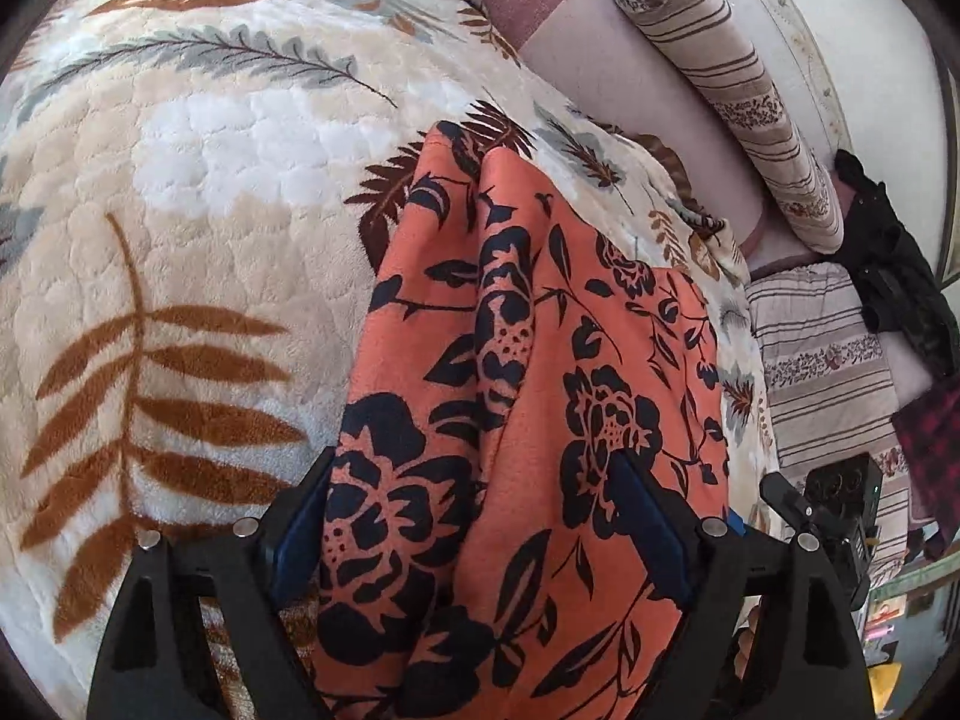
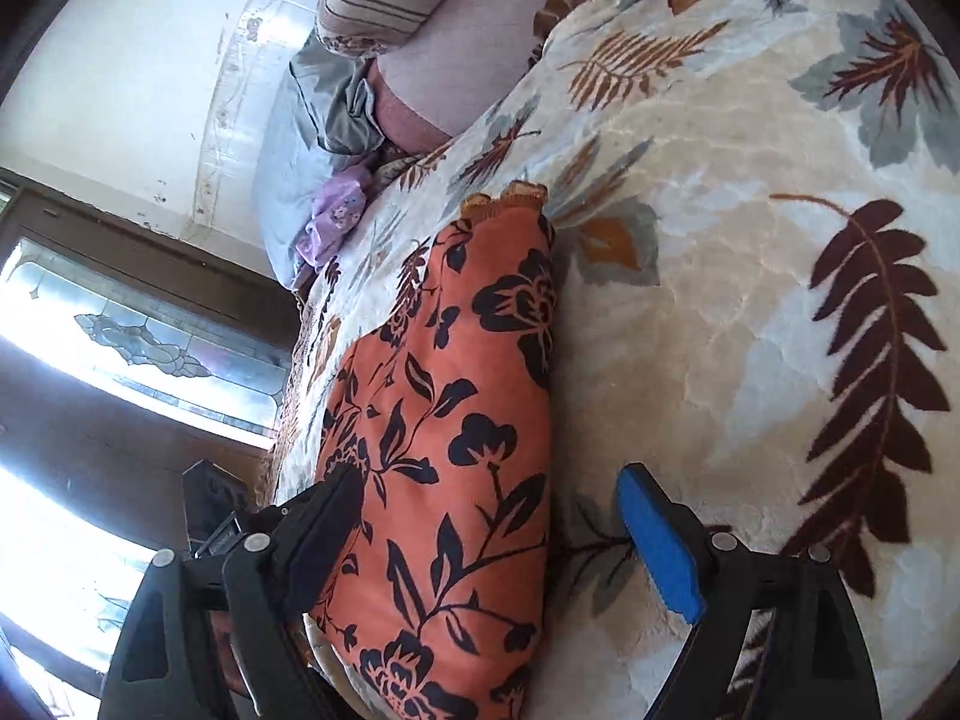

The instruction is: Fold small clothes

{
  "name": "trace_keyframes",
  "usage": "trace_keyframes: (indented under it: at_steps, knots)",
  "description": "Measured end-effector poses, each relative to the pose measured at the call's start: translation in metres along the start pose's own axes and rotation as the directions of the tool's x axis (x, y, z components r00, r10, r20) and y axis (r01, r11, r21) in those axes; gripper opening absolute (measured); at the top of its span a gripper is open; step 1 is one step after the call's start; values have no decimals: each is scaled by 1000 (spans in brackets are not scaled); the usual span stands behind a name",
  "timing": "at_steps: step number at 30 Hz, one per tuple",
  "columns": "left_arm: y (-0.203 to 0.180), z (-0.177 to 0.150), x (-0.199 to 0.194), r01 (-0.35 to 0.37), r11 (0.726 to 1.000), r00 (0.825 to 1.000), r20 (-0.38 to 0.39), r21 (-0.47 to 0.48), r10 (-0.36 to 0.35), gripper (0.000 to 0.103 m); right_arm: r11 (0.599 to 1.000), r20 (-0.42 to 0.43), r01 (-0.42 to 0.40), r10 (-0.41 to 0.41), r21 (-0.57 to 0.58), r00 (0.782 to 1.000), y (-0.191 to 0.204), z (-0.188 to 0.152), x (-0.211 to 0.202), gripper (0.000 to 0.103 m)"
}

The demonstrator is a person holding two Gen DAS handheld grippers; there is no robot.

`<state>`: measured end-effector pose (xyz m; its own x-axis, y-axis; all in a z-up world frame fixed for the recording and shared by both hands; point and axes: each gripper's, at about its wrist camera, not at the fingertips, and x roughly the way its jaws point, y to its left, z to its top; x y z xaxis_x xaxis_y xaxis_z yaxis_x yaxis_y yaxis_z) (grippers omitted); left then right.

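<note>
The orange floral garment (image 1: 528, 396) (folded lengthwise) runs straight away from both grippers on the leaf-print blanket (image 1: 180, 192); left gripper (image 1: 474, 516) and right gripper (image 2: 492, 534) gape, released.

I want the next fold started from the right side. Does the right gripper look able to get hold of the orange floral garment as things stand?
Probably yes. The right gripper is open with the orange floral garment already lying between its fingers on the leaf-print blanket, and nothing sits in the way.

Two black plastic grippers, left gripper (image 1: 474, 516) and right gripper (image 2: 492, 531), blue finger pads (image 2: 657, 546), silver round screws (image 1: 714, 527).
</note>
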<state>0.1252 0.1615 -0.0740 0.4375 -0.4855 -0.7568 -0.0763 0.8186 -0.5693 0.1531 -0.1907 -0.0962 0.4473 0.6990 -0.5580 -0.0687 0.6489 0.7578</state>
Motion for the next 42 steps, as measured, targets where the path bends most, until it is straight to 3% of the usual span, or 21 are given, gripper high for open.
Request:
trace_keyframes:
  at_steps: [1,3,5,8,10,13,16,19,21,22,23,24,25,26,29,33,34,36,37,39,42]
  knots:
    - [-2,0,1,-19,1000,1000,-8,18,20,67,1000,-29,-16,16,-3,999,2,1,10,88]
    - [-1,-2,4,-16,1000,1000,-14,24,17,60,1000,-108,-19,16,-24,994,9,1,32,86]
    - [-1,-4,5,-13,999,1000,-2,34,13,49,988,-136,71,-89,-138,987,26,-1,46,53]
    - [-6,-6,-3,-28,998,999,32,50,26,37,946,-112,145,-184,-291,977,56,-3,43,40]
    - [-17,-9,-12,-38,997,997,66,63,34,33,920,-75,151,-191,-363,979,77,-1,27,36]
    - [-48,-14,-27,12,995,991,135,102,-26,33,879,26,186,-194,-438,981,102,9,-12,36]
    - [-85,-15,-36,75,987,974,202,142,-103,33,869,101,210,-185,-447,978,100,25,-52,36]
    - [-114,-14,-15,77,982,972,208,171,-113,35,900,115,191,-158,-393,981,70,45,-75,36]
    - [-120,-13,20,38,989,987,149,143,-60,44,928,85,207,-190,-310,978,31,58,-71,52]
    - [-116,-14,43,-3,992,996,92,129,-9,45,933,85,256,-242,-252,966,10,62,-66,74]
    - [-109,-17,64,-65,992,998,28,104,62,45,932,85,312,-301,-183,950,-15,63,-63,79]
    - [-100,-21,74,-67,995,998,1,74,67,50,933,69,339,-332,-126,941,-35,60,-63,79]
    - [-93,-24,66,-21,999,999,41,42,19,52,940,64,332,-328,-80,943,-47,54,-67,79]
    - [-89,-25,57,-18,999,999,52,30,16,53,950,88,306,-300,-61,950,-53,47,-76,79]
    - [-91,-30,27,-31,998,995,92,61,26,56,954,178,285,-265,-96,948,-41,33,-103,79]
    - [-107,-43,-1,-43,985,986,167,166,15,57,978,217,131,-95,-159,971,-6,31,-122,79]
    - [-108,-47,6,-63,980,987,158,188,33,59,980,202,84,-47,-180,978,3,30,-115,79]
    - [-106,-53,29,-161,963,984,109,218,140,60,981,146,13,16,-192,989,8,26,-91,85]
    - [-102,-55,40,-172,962,984,86,213,156,64,983,104,16,3,-181,995,2,25,-75,88]
    - [-95,-61,40,-133,974,989,84,183,119,64,989,22,98,-96,-110,995,-15,21,-44,88]
    - [-103,-65,26,-166,961,981,135,219,139,64,986,65,98,-90,-134,994,0,20,-52,87]
